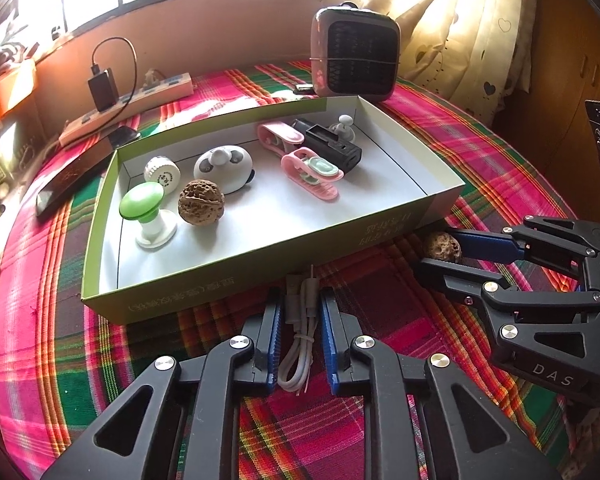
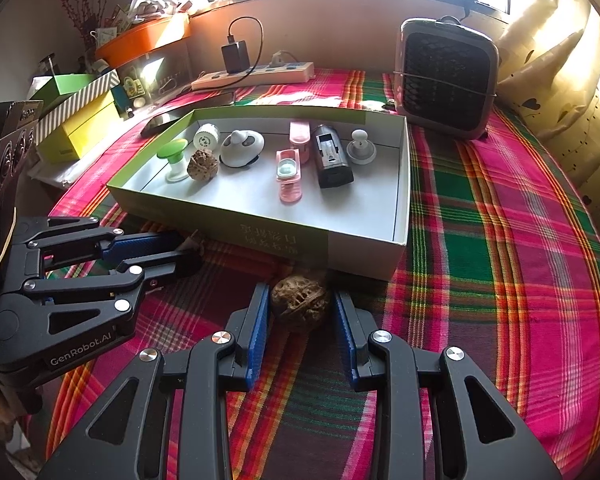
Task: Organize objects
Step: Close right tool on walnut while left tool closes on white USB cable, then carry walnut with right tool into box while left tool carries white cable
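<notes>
- The left gripper [image 1: 300,308] stands apart around a bundled white cable [image 1: 300,336] on the plaid cloth.
- The right gripper [image 2: 300,308] stands apart around a walnut [image 2: 299,304].
- Beyond both, the box [image 2: 364,252] holds small items.

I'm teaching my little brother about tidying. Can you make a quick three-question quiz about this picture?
1. True or false: a walnut already lies inside the box.
2. What sits between the fingers of the left hand-held gripper? A) white cable B) pink clip C) green knob
3. Fill in: the right hand-held gripper is open around a loose ____ on the cloth.

Key: 1 true. 2 A, the white cable. 3 walnut, the second walnut, outside the box.
</notes>
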Tool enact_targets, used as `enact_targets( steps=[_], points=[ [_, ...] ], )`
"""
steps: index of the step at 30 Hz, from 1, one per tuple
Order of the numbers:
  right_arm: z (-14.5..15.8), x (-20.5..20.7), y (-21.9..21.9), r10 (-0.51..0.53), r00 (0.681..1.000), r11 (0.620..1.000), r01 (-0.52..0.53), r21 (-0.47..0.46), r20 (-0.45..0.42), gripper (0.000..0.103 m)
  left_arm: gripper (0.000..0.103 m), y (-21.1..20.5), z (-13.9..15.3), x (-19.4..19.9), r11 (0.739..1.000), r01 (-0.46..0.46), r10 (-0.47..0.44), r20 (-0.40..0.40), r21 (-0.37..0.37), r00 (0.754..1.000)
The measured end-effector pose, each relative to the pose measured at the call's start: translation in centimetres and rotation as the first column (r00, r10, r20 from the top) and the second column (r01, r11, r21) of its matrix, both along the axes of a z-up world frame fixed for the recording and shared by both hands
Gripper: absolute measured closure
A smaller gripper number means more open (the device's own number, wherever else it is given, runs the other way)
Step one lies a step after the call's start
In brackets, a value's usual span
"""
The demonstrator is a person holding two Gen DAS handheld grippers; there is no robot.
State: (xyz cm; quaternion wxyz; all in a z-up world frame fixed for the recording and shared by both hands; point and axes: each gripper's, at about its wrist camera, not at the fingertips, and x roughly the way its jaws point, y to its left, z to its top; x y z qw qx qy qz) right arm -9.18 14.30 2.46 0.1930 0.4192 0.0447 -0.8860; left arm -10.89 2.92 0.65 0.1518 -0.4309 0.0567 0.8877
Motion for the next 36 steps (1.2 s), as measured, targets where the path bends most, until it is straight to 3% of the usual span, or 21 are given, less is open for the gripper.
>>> enact_targets(
  steps=[36],
  points=[
    [0.19, 0.24, 0.07, -0.007, 1.0, 1.0, 0.007, -0.011, -0.009, 0.071, 0.087, -0.83, 0.35, 0.15, 0.998, -0.033, 0.034, -0.009, 0.047, 0.999]
  ],
)
